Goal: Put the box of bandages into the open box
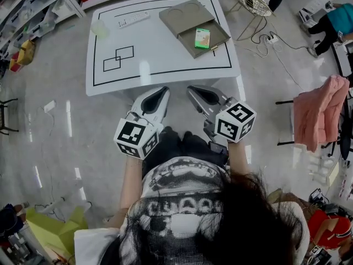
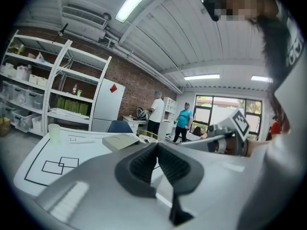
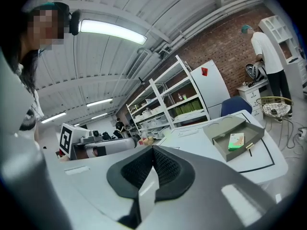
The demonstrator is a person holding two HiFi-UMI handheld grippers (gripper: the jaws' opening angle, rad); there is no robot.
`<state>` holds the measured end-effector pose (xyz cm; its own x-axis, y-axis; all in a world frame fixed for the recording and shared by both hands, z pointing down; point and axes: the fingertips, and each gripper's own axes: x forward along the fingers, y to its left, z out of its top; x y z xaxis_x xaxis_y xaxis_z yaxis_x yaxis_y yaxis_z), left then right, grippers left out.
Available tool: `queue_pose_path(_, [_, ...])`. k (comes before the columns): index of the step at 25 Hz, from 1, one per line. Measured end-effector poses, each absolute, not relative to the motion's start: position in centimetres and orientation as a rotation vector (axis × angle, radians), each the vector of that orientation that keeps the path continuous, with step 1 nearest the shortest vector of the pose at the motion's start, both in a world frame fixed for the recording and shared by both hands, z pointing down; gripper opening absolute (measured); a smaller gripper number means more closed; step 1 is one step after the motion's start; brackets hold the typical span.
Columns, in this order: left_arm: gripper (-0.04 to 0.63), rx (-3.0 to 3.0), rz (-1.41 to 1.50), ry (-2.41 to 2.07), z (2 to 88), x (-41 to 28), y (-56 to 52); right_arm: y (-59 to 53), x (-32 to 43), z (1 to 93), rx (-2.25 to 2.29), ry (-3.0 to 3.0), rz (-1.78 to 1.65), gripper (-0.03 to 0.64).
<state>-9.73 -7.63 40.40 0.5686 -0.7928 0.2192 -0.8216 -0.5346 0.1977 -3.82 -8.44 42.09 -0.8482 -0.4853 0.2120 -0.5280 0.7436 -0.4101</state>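
Box of bandages [image 1: 202, 38] seemingly flat in open box [image 1: 218, 33], print unreadable; left gripper [image 1: 163, 91], right gripper [image 1: 193, 90] fingers clenched, empty.

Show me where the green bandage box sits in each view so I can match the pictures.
Head view: the bandage box lies near the top, just right of centre, inside the open box.
Left gripper view: the bandage box is not visible.
Right gripper view: the bandage box lies right of centre, in the same tray.
Shared landmark: the grey open box, seen left of centre in the left gripper view and at right in the right gripper view.
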Motion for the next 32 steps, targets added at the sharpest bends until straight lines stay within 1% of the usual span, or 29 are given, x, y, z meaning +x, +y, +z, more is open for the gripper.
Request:
queue_pose_path(11, [0.0,2.533,0.174,-1.317,40.7,-6.3,-7.3,-7.9,-1.1,42.6,0.803,-2.847,0.691,0.005])
queue_pose_path(32, [0.0,2.548,0.233,-1.282,41.2,-5.8,-7.8,-9.5,-0.1,43.3,0.849,-2.831,0.693,0.005])
